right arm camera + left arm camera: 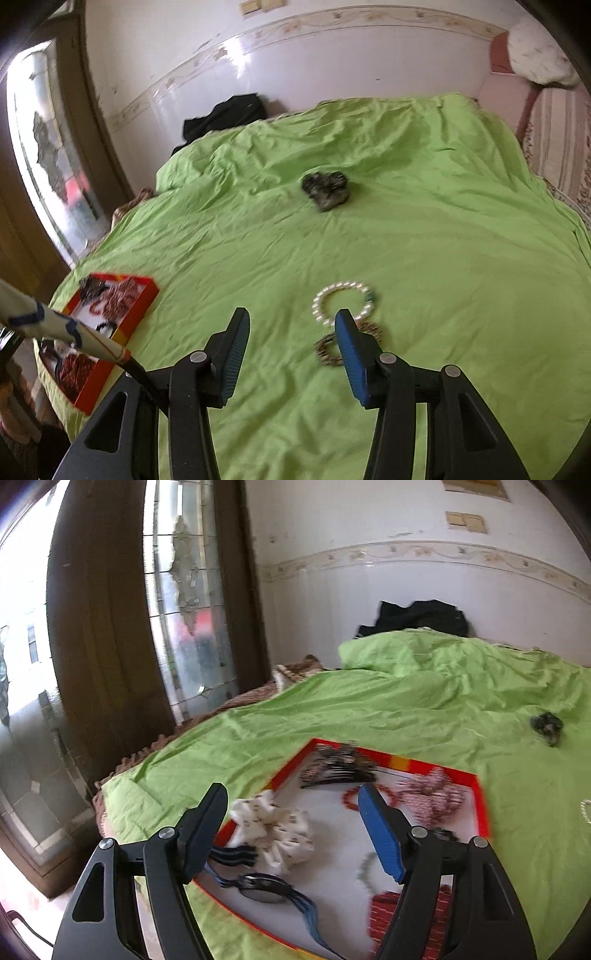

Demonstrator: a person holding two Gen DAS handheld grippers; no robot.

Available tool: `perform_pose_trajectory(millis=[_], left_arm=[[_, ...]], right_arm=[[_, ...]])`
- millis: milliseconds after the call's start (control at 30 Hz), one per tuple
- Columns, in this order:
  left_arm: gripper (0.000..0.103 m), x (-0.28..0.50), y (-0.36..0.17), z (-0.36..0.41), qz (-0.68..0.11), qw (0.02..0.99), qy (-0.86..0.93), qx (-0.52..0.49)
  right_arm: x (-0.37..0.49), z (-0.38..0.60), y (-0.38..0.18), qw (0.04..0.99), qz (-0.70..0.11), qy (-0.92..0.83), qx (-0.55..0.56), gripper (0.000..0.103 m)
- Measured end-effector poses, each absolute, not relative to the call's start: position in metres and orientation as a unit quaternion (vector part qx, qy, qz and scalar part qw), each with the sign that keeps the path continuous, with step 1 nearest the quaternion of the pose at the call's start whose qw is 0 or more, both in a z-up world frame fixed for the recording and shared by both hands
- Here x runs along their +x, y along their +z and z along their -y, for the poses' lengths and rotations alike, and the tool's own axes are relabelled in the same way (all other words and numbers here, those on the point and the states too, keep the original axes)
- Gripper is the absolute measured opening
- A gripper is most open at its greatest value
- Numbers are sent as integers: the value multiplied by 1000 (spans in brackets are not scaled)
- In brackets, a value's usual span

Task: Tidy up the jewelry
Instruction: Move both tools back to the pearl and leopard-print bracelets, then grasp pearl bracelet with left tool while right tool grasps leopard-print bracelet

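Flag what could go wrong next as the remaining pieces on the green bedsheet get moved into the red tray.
1. The pearl bracelet and the brown beaded bracelet lie touching; the open right hand-held gripper may snag both or drop one.
2. The bedsheet is soft and wrinkled, so fingers could pinch fabric.
3. The red tray is already crowded under the open left hand-held gripper, near the bed's edge; a nudge might spill it.

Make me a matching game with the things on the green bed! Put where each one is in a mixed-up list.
Things:
1. pearl bracelet
2. white scrunchie
3. dark scrunchie
4. black cloth

Places:
A. inside the red-edged tray
B. against the wall
C. alone, mid-bed
D. just ahead of the open right gripper

Pairs: 1-D, 2-A, 3-C, 4-B
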State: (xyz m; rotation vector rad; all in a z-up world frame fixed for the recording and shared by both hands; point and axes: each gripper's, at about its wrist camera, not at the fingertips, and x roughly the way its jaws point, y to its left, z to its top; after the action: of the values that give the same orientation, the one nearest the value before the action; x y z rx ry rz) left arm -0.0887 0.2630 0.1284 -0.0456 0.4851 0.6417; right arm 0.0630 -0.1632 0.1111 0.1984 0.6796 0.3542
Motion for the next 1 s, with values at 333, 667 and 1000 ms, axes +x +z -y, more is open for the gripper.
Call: perform_pose_trajectory(millis=[333, 667, 1000], left_arm=[[73, -31, 134, -168, -303, 945, 122, -29], [73, 43, 99, -89, -389, 920, 19, -36], [73, 74, 83, -49, -389, 919, 54, 24]], right_arm=[[86, 218, 93, 911, -356, 132, 161, 52], [98, 206, 64, 886, -404, 163, 157, 52], [108, 204, 44, 872, -434, 166, 151, 52]])
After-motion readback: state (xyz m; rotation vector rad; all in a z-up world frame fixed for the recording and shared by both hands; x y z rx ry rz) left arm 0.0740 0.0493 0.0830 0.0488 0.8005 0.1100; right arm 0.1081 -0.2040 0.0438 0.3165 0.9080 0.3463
